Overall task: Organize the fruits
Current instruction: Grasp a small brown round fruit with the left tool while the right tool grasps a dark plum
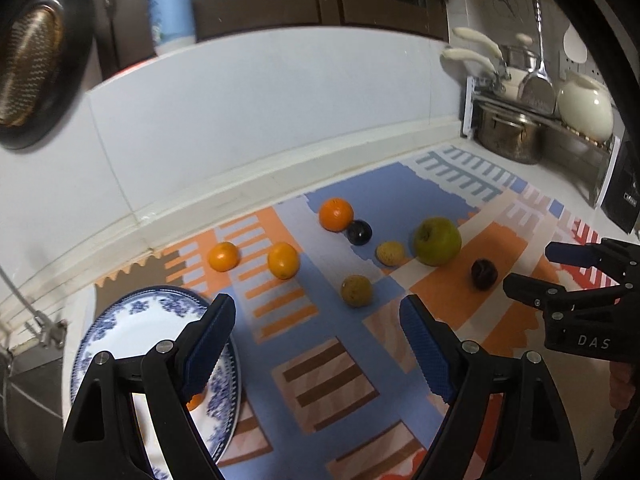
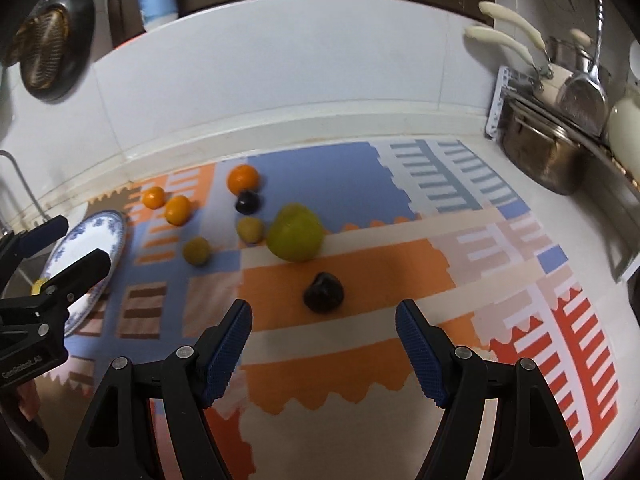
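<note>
Fruit lies scattered on a patterned mat (image 1: 344,364): three oranges (image 1: 283,260), a green apple (image 1: 437,241), two yellow-brown fruits (image 1: 356,290) and two dark plums (image 1: 484,274). A blue-and-white plate (image 1: 132,332) sits at the left and holds an orange piece (image 1: 196,401), mostly hidden by a finger. My left gripper (image 1: 318,344) is open and empty above the mat, just right of the plate. My right gripper (image 2: 323,348) is open and empty, with a dark plum (image 2: 323,293) just ahead of its fingertips and the apple (image 2: 295,233) beyond.
A white backsplash wall (image 1: 260,120) runs behind the mat. A rack with a steel pot (image 1: 510,136), pans and a white teapot (image 1: 586,106) stands at the back right. A sink edge (image 1: 36,332) lies left of the plate.
</note>
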Demonstrator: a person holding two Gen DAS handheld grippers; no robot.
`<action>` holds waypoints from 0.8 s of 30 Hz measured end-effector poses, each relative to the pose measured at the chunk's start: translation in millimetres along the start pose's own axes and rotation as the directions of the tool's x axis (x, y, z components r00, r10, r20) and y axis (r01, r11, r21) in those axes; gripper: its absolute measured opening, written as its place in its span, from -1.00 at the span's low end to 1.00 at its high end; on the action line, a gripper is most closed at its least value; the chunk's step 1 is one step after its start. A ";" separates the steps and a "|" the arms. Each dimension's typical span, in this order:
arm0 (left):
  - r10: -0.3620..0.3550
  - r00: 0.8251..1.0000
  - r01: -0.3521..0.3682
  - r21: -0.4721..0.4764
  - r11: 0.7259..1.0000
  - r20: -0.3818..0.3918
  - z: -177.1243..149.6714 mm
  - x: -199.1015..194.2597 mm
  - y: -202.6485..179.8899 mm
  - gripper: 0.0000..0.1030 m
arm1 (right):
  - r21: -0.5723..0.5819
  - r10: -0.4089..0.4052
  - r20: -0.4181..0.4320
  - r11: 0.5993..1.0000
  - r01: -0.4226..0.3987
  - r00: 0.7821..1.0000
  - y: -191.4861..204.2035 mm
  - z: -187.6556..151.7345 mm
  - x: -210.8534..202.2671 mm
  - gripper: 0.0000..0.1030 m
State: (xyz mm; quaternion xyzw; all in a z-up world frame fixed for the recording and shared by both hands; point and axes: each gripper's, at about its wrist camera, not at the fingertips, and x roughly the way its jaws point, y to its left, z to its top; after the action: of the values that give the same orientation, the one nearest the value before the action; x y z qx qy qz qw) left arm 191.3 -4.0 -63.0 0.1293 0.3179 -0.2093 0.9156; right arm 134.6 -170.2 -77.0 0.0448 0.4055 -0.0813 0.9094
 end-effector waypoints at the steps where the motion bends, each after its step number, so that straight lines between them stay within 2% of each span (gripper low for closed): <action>1: -0.007 1.000 0.007 0.003 1.000 -0.009 -0.3 5.4 -0.8 0.63 | 0.004 -0.003 -0.001 1.000 0.003 1.000 -1.1 -0.5 3.0 0.45; 10: -0.088 0.993 0.089 0.003 0.996 -0.083 1.9 49.0 -5.2 0.55 | 0.045 -0.007 -0.044 0.999 0.009 0.999 -9.4 -0.7 28.7 0.45; 15: -0.092 0.990 0.093 0.008 0.996 -0.103 7.0 67.6 -9.2 0.36 | 0.068 -0.007 -0.057 0.998 0.011 0.998 -12.8 0.1 38.0 0.42; 19: -0.114 0.985 0.115 -0.003 0.993 -0.128 8.6 81.8 -11.2 0.20 | 0.088 0.007 -0.072 0.996 -0.001 0.997 -15.3 1.1 46.6 0.27; 24: -0.140 0.978 0.140 -0.014 0.990 -0.156 7.3 94.3 -14.9 -0.10 | 0.103 0.047 -0.084 0.994 -0.038 0.995 -14.7 1.3 53.2 0.09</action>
State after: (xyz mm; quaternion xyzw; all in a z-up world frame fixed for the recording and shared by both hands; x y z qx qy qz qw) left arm 255.2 -48.2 -119.0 0.1213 0.3975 -0.2618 0.8711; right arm 167.8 -190.7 -116.0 0.1031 0.4389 -0.0803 0.8890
